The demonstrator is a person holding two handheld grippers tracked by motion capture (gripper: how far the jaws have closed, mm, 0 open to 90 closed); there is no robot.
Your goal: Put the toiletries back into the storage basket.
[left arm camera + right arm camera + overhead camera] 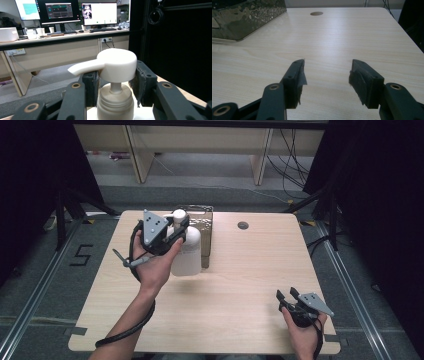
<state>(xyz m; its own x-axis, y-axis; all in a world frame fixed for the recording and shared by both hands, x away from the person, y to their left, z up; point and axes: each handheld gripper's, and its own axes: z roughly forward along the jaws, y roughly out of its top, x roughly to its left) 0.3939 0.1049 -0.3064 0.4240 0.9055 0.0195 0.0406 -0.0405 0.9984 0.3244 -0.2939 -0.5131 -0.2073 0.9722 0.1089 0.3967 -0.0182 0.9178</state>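
Note:
A white pump bottle (186, 254) stands out over the left middle of the table, in front of a dark bin. My left gripper (179, 227) is shut on its pump head (117, 63), one pad on each side, and the spout points left in the left gripper view. Below the head I see the thin stem and the ribbed collar (115, 105). I cannot tell whether the bottle's base touches the table. My right gripper (287, 295) rests low near the table's front right corner, open, with bare wood between its jaws (327, 75).
A dark glossy bin (202, 220) stands at the table's back edge just behind the bottle, also seen as the bin (242, 17) at top left. A round cable hole (243, 225) lies right of it. The wooden table (240, 280) spreads bare between my hands.

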